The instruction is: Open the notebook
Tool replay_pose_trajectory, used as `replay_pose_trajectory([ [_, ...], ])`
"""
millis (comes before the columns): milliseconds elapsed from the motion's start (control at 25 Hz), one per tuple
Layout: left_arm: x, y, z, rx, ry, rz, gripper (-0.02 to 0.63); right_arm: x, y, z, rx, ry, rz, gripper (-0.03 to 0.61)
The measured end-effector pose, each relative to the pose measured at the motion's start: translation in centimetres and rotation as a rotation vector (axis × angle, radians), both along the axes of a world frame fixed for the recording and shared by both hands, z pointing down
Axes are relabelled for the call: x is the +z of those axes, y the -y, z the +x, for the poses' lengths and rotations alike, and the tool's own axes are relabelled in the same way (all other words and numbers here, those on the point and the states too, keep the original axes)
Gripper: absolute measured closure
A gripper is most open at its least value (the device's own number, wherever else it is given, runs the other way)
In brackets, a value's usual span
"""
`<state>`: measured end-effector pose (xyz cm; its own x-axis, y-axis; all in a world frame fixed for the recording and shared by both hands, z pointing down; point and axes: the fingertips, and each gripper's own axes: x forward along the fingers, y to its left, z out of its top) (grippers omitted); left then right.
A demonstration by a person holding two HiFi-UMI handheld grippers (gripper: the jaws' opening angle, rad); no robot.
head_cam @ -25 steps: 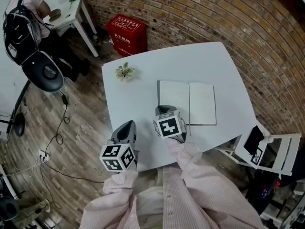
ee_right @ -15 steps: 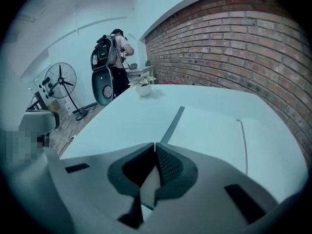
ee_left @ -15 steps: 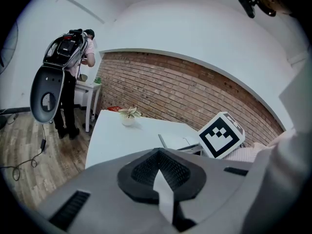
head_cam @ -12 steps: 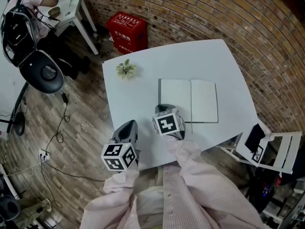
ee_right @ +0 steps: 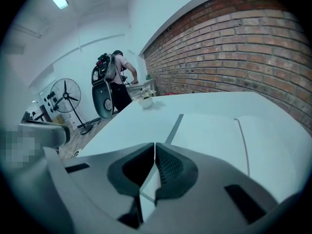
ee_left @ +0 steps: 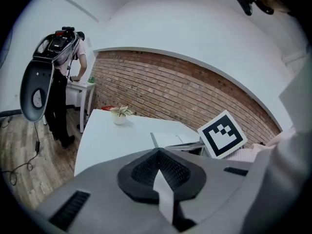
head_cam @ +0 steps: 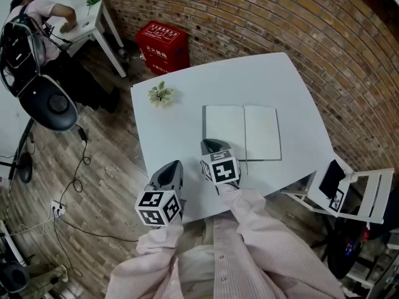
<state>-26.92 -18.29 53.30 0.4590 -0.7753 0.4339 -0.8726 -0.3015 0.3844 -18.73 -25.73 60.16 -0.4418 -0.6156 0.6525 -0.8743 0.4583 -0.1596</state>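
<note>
- Notebook (head_cam: pixel 243 132) lay flat mid-table (head_cam: pixel 187 92), already open: two blank white pages, a thin centre fold, a grey cover edge at left.
- It looked light and thin, with floppy pages that would crease easily; best pinched at the cover's outer edge.
- Left gripper (head_cam: pixel 169 167) was closed and empty, over the near table edge.
- Right gripper (head_cam: pixel 212 144) was closed and empty, by the notebook's near left corner.

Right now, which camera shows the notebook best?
The head view: the notebook lies open, both pages whole from above. The right gripper view shows it close but slanted; the left gripper view catches only a small part.
</note>
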Motion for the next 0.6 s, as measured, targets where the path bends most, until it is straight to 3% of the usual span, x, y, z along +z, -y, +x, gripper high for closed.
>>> replay_pose_trajectory([
  [600, -4.5, 0.3, 4.6, 0.061, 0.014, 0.159, 0.620, -9.1, -2.7, 5.6, -0.108, 0.273, 0.266, 0.575],
])
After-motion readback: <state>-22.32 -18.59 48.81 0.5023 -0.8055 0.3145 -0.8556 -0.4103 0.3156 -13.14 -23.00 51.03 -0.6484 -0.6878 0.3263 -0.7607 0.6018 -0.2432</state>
